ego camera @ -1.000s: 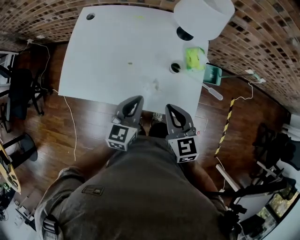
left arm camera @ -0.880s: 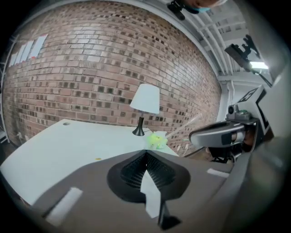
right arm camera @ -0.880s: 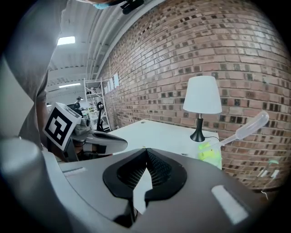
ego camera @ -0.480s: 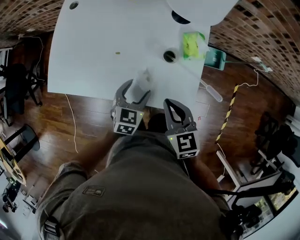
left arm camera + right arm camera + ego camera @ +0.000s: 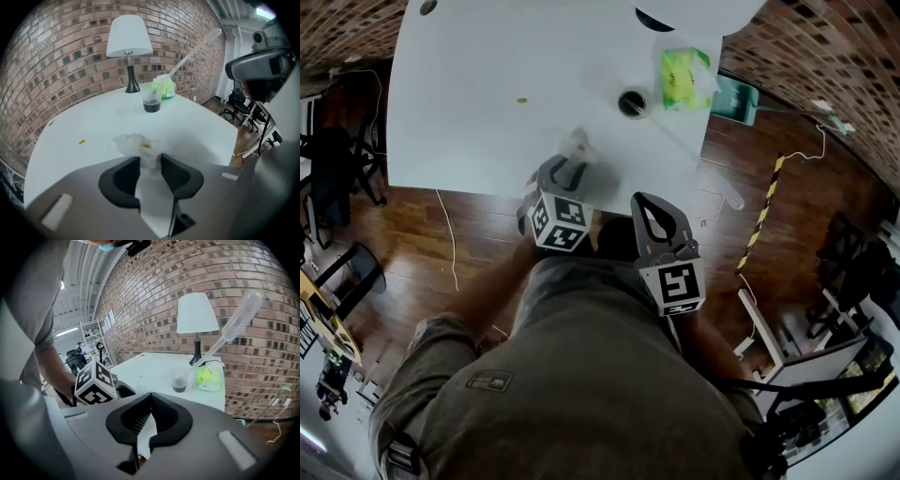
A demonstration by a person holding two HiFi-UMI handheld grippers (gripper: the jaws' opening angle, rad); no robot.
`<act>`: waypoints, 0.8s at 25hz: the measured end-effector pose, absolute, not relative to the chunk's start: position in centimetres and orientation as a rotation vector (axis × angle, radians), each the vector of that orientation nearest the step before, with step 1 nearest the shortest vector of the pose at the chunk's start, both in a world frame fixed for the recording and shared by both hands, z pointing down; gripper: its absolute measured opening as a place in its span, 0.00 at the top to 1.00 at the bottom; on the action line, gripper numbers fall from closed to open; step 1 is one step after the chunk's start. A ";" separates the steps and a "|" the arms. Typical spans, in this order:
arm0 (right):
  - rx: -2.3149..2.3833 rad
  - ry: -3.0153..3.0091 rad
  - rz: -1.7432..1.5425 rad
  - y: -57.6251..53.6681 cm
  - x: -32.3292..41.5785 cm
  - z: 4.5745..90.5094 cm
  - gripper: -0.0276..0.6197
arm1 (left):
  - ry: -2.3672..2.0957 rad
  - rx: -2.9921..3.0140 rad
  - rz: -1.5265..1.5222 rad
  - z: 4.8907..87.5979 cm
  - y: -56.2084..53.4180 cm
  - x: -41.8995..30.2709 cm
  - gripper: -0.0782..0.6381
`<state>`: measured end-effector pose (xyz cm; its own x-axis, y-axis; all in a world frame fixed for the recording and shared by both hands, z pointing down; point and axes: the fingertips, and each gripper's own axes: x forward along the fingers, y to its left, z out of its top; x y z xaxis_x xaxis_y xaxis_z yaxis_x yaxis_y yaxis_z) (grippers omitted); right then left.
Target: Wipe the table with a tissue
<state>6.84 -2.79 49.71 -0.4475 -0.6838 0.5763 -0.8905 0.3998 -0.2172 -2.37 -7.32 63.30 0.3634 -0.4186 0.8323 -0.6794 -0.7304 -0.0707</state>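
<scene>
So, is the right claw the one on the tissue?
No, the right claw is shut on nothing; the tissue lies between the jaws of the left claw, which have just been closing.

There is one white table with rounded corners (image 5: 487, 112). On it lie one crumpled white paper tissue (image 5: 133, 143) near the front edge and one small yellowish crumb (image 5: 522, 99) toward the middle. Along the right edge stand one small clear plastic cup of dark liquid (image 5: 631, 101) and one green-and-yellow packet in clear wrap (image 5: 682, 77). One white-shaded lamp on a black stem (image 5: 130, 56) stands at the far right corner. One clear plastic dropper (image 5: 234, 329) shows. There are two grey grippers, the left gripper (image 5: 150, 161) and the right gripper (image 5: 151, 399).
</scene>
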 end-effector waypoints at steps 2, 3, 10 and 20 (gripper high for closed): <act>1.352 -2.268 0.717 -2.9 7.1 49.6 0.94 | -0.963 2.348 1.329 63.3 -7.3 -2.1 0.72; 1.350 -2.269 0.718 -2.9 7.1 49.6 0.94 | -0.956 2.352 1.341 63.3 -7.3 -2.0 0.74; 1.321 -2.299 0.706 -2.7 7.0 49.4 0.94 | -0.966 2.321 1.313 63.2 -7.3 -1.8 0.87; 1.227 -2.418 0.606 -4.1 4.8 47.2 0.94 | -1.309 2.270 1.055 57.0 -10.4 -6.9 0.87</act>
<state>4.76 -4.08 47.20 -0.5575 -0.6662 0.4954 -0.8211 0.5306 -0.2105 -6.86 -10.38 57.04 0.3091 -0.6100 0.7296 -0.8428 -0.5311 -0.0870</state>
